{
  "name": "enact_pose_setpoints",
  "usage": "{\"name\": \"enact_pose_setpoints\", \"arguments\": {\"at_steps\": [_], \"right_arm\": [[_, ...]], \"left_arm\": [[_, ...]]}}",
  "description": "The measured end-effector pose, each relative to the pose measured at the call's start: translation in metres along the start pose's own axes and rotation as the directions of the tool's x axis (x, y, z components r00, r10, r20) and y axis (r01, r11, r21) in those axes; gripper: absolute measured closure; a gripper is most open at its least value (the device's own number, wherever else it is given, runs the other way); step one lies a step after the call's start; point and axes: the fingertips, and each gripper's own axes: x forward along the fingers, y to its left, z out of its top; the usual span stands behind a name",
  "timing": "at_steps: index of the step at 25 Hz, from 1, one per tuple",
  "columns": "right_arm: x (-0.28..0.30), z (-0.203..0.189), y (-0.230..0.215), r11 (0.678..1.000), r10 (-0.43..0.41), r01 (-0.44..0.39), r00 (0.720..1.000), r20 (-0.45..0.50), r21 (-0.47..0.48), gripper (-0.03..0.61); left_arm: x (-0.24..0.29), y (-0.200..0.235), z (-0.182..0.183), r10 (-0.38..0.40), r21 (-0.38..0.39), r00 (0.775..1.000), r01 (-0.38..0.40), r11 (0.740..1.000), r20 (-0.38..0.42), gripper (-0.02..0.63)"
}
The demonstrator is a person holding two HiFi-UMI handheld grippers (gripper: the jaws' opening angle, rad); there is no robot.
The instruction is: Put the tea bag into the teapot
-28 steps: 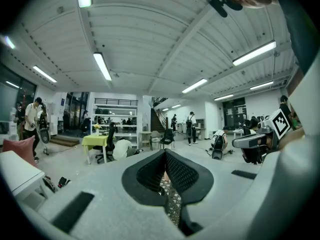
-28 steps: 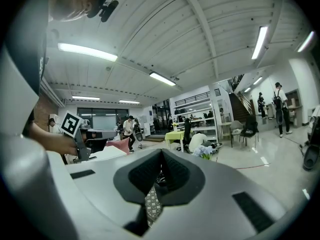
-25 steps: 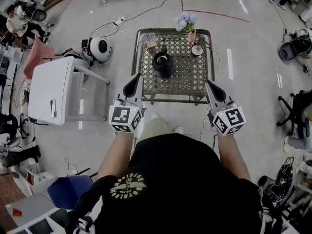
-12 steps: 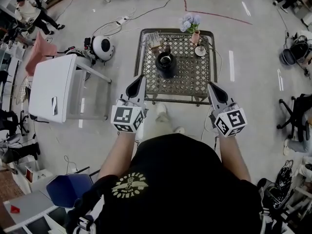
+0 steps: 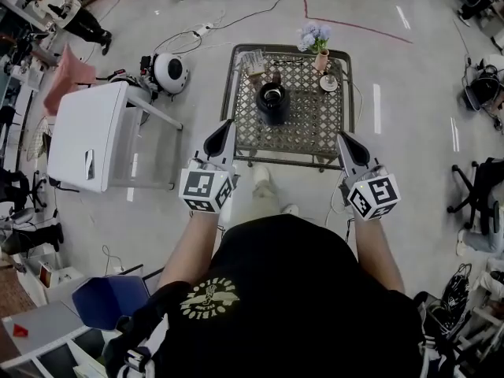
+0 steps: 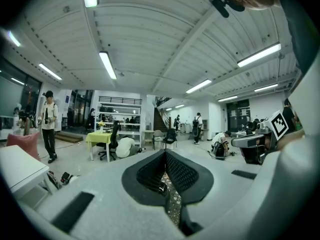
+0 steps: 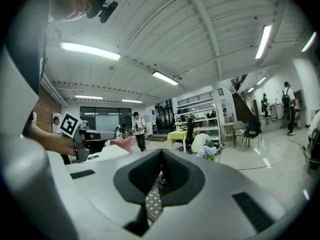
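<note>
- Left gripper [image 5: 224, 131], grey body with black jaws and a square-marker cube: hovering short of the near left edge of the counter. Its own view [image 6: 165, 154] is showing the jaws closed tip to tip with nothing between them.
- Right gripper [image 5: 345, 140], same build: hovering off the near right corner. Its own view [image 7: 161, 153] is showing the jaws pressed together and empty.
- Small counter with a dark metal frame and a lattice top [image 5: 315, 128]: standing just ahead of both grippers. Only a strip of lattice is showing under the jaws in each gripper view.
- Black round teapot [image 5: 273, 103]: sitting near the middle of the counter, well apart from both grippers. The state of its lid is too small to read.
- Tea bag: not appearing as a separate item. A small clear holder [image 5: 253, 60] is sitting at the far left corner, its contents too small to tell.
- Pink vase of pale flowers [image 5: 319, 44]: standing at the far right corner.
- Small white cup on a saucer [image 5: 328, 83]: resting just in front of the vase.
</note>
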Motion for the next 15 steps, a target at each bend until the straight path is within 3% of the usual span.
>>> {"name": "enact_pose_setpoints", "arguments": {"at_steps": [15], "right_arm": [[0.008,-0.004,0.006,1.0,0.0,0.001,1.0,-0.005,0.009,0.569]], "left_arm": [[-0.01,0.011,-0.002,0.01,0.011,1.0,-0.01,1.0,-0.009,0.618]]}}
